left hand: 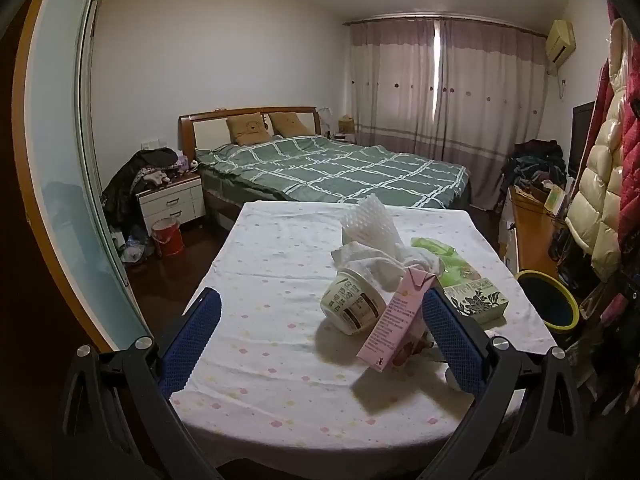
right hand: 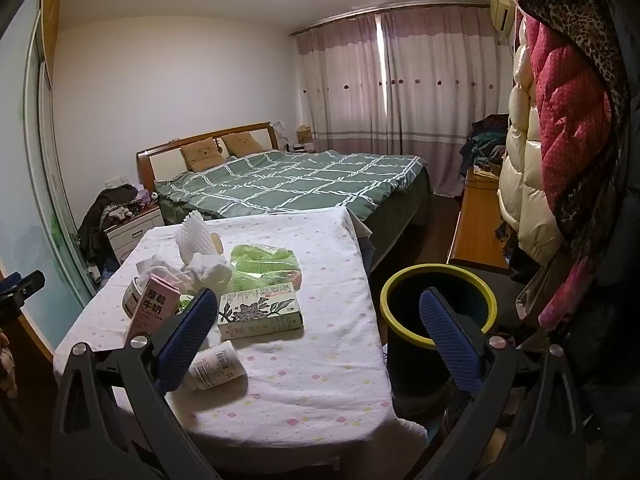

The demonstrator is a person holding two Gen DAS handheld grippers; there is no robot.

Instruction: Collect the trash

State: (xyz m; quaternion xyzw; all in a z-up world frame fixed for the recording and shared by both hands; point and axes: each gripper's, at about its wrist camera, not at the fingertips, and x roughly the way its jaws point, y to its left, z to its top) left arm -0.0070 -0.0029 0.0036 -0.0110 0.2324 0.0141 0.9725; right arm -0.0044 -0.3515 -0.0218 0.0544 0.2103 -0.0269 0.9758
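Note:
Trash lies on a table with a white dotted cloth (left hand: pixel 256 280): a pink milk carton (left hand: pixel 396 320), a round paper tub (left hand: pixel 352 306) on its side, crumpled tissue (left hand: pixel 372 258), white foam netting (left hand: pixel 372 220), a green plastic bag (left hand: pixel 444 256) and a flat box with a flower print (left hand: pixel 478 300). My left gripper (left hand: pixel 320 332) is open above the near table edge, the carton just inside its right finger. My right gripper (right hand: pixel 316 332) is open and empty over the table's right edge. A white bottle (right hand: pixel 214 366) lies by its left finger. The carton also shows in the right wrist view (right hand: pixel 154 304).
A dark bin with a yellow rim (right hand: pixel 438 308) stands on the floor right of the table. A bed with a green checked cover (left hand: pixel 328 168) lies behind. Coats (right hand: pixel 560 120) hang at the right above a wooden desk (right hand: pixel 478 224). A nightstand (left hand: pixel 172 200) and a red bucket (left hand: pixel 168 236) are at the left.

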